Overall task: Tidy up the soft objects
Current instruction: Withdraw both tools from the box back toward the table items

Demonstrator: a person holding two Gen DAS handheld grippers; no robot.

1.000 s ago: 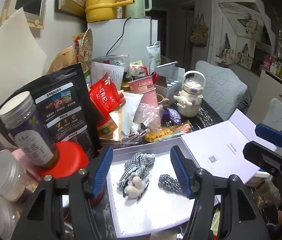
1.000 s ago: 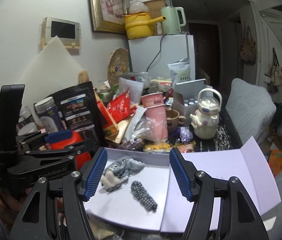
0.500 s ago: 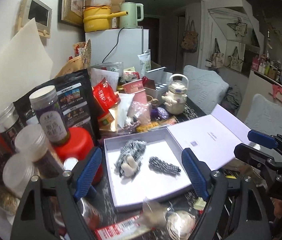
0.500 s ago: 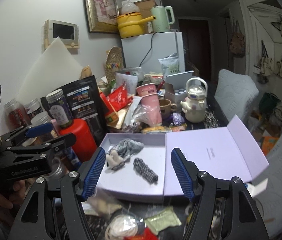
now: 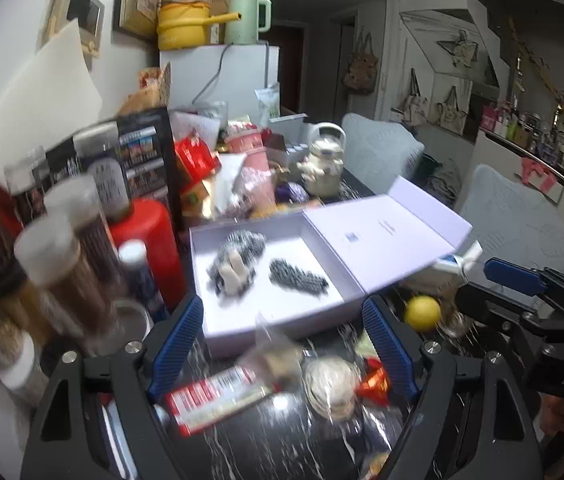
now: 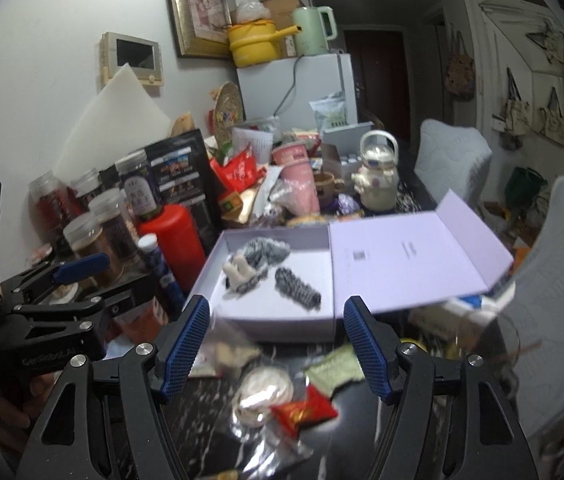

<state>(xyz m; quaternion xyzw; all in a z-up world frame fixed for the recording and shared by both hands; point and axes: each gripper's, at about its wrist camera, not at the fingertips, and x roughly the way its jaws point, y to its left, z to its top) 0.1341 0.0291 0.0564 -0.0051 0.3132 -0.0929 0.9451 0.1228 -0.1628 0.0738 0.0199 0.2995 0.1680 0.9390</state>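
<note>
An open lilac box [image 5: 273, 322] [image 6: 273, 326] lies on the dark table, its lid [image 5: 382, 236] [image 6: 414, 256] folded out to the right. Inside lie a checked cloth toy with pale ears [image 5: 235, 266] [image 6: 251, 262] and a dark checked fabric piece [image 5: 298, 276] [image 6: 297, 289]. My left gripper [image 5: 282, 344] is open and empty, held back from the box's near edge. My right gripper [image 6: 277, 340] is open and empty, also short of the box. Each gripper shows in the other's view, the right one [image 5: 522, 292] and the left one [image 6: 81, 276].
Jars [image 5: 57, 280], a red bottle [image 5: 153, 244] and a black pouch [image 6: 185, 176] crowd the left. Snack packets [image 5: 217, 396] [image 6: 302, 408] and a lemon [image 5: 422, 312] lie before the box. A teapot [image 6: 378, 176], pink cups and bags stand behind. Padded chairs [image 6: 562, 280] are on the right.
Both grippers have pulled back and up from the box, which now looks smaller and farther. Packets on the near table have come into view. Both stay open and empty.
</note>
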